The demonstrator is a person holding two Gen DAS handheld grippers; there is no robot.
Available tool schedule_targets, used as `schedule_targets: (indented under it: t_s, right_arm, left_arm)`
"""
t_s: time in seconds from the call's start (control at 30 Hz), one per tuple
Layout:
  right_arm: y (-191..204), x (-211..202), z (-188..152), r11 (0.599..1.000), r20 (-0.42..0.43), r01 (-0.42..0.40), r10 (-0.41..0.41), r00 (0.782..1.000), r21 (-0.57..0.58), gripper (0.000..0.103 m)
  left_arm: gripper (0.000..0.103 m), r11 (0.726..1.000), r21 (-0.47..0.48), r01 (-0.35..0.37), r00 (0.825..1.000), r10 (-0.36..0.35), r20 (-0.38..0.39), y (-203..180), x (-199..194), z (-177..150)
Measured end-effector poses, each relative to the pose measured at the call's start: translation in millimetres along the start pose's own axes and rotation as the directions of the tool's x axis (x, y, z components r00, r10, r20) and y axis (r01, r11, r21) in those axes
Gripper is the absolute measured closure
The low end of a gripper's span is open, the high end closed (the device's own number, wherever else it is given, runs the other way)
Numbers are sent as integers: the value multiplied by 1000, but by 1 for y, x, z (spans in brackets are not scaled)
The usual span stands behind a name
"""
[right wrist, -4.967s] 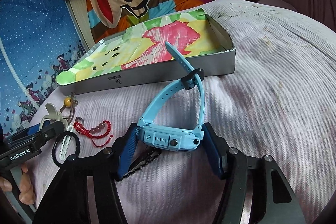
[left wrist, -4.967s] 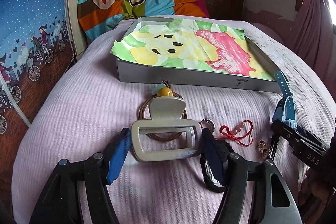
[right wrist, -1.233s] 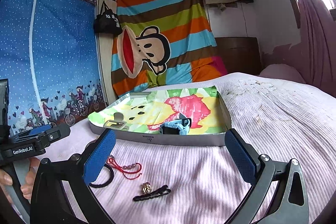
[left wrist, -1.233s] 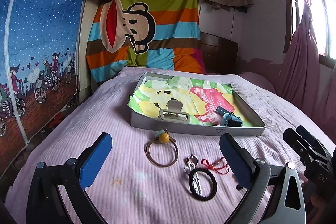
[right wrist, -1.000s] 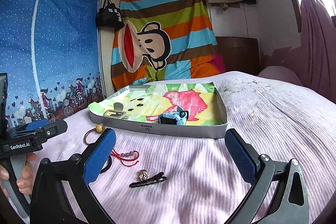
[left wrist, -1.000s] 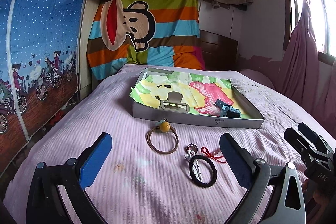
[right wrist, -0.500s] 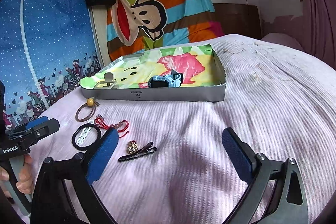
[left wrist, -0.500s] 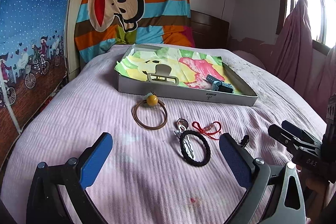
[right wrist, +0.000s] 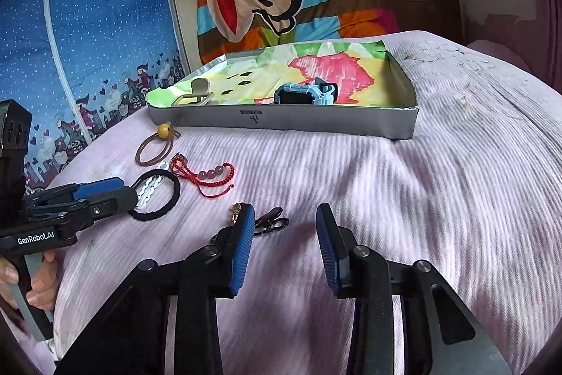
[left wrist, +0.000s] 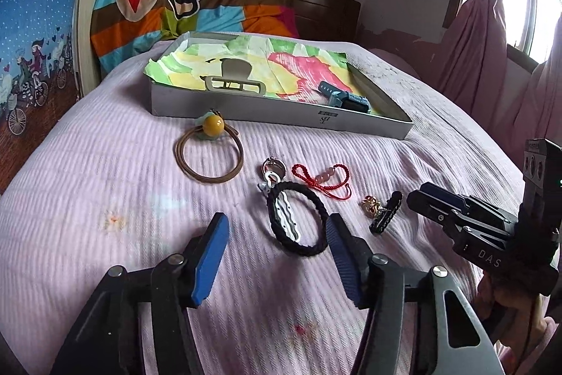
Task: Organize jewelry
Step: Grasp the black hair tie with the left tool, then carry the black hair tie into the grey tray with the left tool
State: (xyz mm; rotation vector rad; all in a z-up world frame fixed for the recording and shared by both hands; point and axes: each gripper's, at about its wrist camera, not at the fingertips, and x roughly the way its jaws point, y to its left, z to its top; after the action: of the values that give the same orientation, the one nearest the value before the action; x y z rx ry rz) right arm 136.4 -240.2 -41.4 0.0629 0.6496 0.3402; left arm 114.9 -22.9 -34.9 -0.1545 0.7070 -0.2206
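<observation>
Left gripper (left wrist: 277, 231) is agape and empty, low over the bed (left wrist: 105, 164); black hair tie (left wrist: 298, 223) lies just ahead, right of centre, touching the right pad, long axis running away from it. Right gripper (right wrist: 284, 227) is also spread and empty; black hair clip (right wrist: 268, 225) sits between its fingers near the left pad, gold charm (right wrist: 236, 211) just outside. Tray (left wrist: 281, 115) is well ahead, path unobstructed.

Your left tool (left wrist: 277, 231) meets the black hair tie (left wrist: 298, 223) ahead; bare bed (right wrist: 439, 199) lies right of your right tool (right wrist: 285, 227).
</observation>
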Motion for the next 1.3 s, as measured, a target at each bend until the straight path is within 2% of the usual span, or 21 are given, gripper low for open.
schedule_targets:
  t_s: [0.2, 0.47, 0.63, 0.7, 1.03, 1.3]
  right_arm:
    - [0, 8, 0, 1000, -36, -6, 6, 999, -3, 73]
    - [4, 13, 4, 999, -38, -32, 31, 999, -6, 74]
    - [4, 19, 5, 999, -51, -47, 47, 998, -2, 83]
    - [3, 21, 5, 999, -54, -51, 52, 997, 3, 91]
    - [-8, 11, 6, 993, -10, -107, 108, 994, 54, 98]
    - [0, 0, 13, 995, 25, -97, 96, 995, 6, 100]
  left_arm:
    - [67, 1000, -22, 19, 1000, -19, -16, 3, 5, 0]
    - [81, 995, -86, 46, 998, -49, -27, 15, 10, 2]
    - [88, 994, -93, 52, 998, -56, -37, 16, 12, 2]
    - [92, 994, -92, 52, 998, -56, -40, 15, 12, 2]
    - [97, 995, -77, 57, 998, -58, -16, 12, 6, 3]
    - [97, 998, -21, 53, 998, -52, 37, 1, -9, 11]
